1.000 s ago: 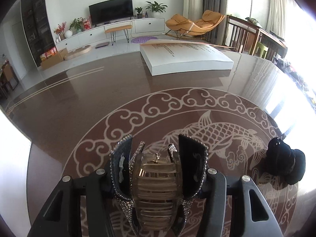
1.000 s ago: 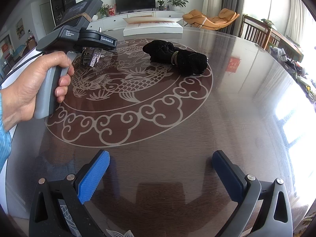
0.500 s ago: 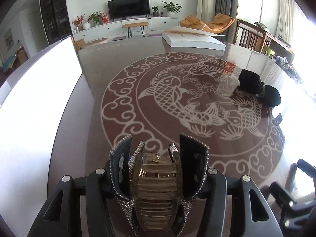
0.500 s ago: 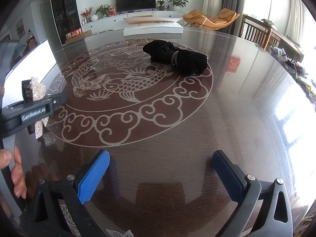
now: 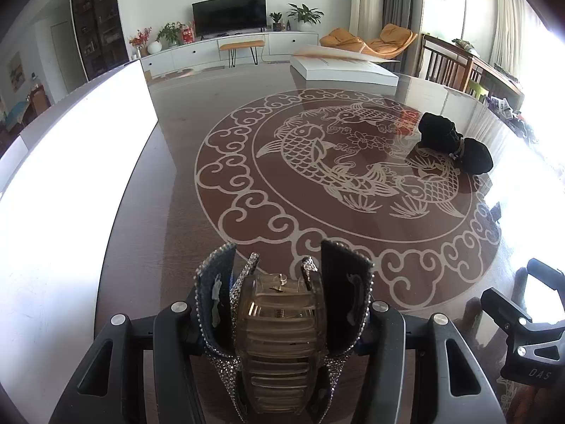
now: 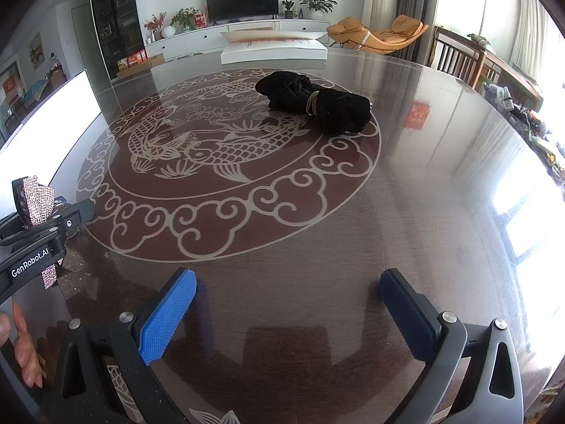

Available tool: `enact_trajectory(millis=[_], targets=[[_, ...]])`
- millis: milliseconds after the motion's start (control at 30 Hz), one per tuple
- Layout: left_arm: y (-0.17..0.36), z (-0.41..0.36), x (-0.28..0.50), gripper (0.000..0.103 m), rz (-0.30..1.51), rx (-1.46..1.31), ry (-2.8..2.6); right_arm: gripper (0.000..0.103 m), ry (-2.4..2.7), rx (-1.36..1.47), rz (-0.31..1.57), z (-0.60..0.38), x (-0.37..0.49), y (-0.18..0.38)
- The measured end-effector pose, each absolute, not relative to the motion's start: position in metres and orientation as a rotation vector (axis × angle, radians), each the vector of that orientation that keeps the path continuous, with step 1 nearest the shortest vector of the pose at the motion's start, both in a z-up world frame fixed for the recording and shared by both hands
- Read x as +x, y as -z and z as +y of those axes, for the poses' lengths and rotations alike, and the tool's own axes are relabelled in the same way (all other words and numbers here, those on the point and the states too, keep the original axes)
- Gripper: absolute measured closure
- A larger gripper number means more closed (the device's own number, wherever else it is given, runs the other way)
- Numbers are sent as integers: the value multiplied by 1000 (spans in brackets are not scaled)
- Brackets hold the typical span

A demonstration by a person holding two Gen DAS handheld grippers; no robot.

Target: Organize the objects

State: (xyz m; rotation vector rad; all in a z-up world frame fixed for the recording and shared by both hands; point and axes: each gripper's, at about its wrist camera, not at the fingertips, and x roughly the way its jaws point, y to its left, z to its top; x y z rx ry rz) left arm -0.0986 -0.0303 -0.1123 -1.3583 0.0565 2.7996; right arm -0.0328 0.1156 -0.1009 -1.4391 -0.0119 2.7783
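My left gripper [image 5: 282, 304] is shut on a rhinestone hair claw clip [image 5: 280, 321] with a clear plastic body, held just above the near left part of the table. It also shows in the right wrist view [image 6: 35, 205], at the far left. A black bundle of cloth tied with a band [image 5: 455, 141] lies on the fish pattern at the right; in the right wrist view the bundle [image 6: 314, 102] lies ahead in the middle. My right gripper [image 6: 287, 300] is open and empty, low over the near table.
The round glossy brown table [image 6: 406, 194] carries a pale fish and cloud pattern. A white box [image 5: 344, 69] lies at its far edge. A bright white panel [image 5: 70, 176] stands along the left. Chairs and a side table [image 6: 487, 67] stand at the right.
My left gripper has drawn back toward the near left table edge with the clip still in it and has nearly settled. The right gripper has not moved.
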Motion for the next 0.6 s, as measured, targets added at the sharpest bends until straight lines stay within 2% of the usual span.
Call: enact_trajectory(millis=[133,300,400,600], targets=[[112,-30,-99,47,56,-1358,-2799,1,-2868,-1525,-76,120,-45,97],[112,-30,-99,47,57,-1358,-2800,1,-2942,-1365,-166,160,-98,58],[112,-30,-99,47,56,-1358,-2800,1,-2930,-1503,-220,168,-152,49],[113,-30,-99,47,56,-1358,-2800,1,-2879,-1722,-283,154,-215,71]])
